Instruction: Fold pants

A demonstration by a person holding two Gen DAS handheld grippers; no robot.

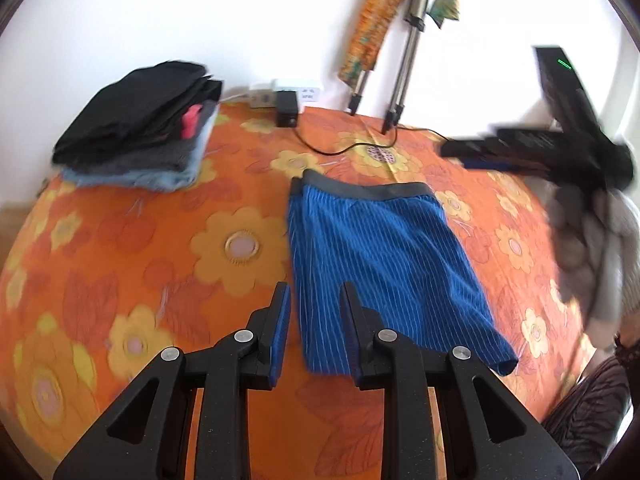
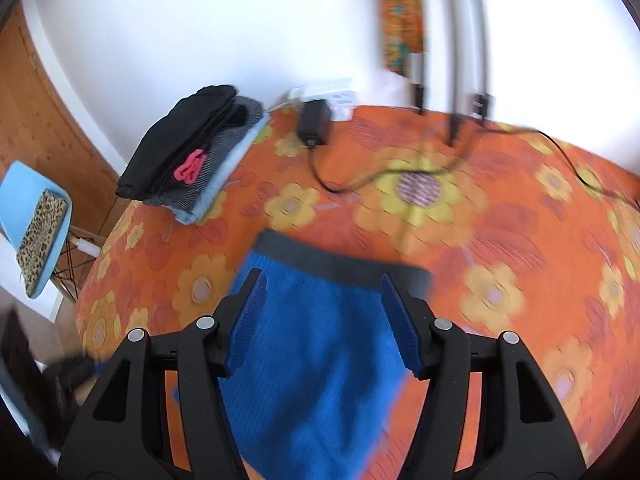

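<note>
Blue pinstriped pants (image 1: 384,268) with a dark grey waistband lie flat on the orange flowered table cover (image 1: 160,256), waistband far, leg hems near. My left gripper (image 1: 314,296) is open above the near left edge of the pants, holding nothing. In the left wrist view the right gripper (image 1: 472,150) shows blurred at the far right, above the table beyond the pants. In the right wrist view my right gripper (image 2: 322,284) is open and empty, hovering over the pants (image 2: 316,380) near the waistband; that view is motion-blurred.
A stack of folded dark and light-blue clothes (image 1: 136,128) sits at the far left. A power strip with a black adapter (image 1: 286,108) and cable lies by the wall. Tripod legs (image 1: 400,80) stand at the back. A blue chair (image 2: 36,216) is off the table's left.
</note>
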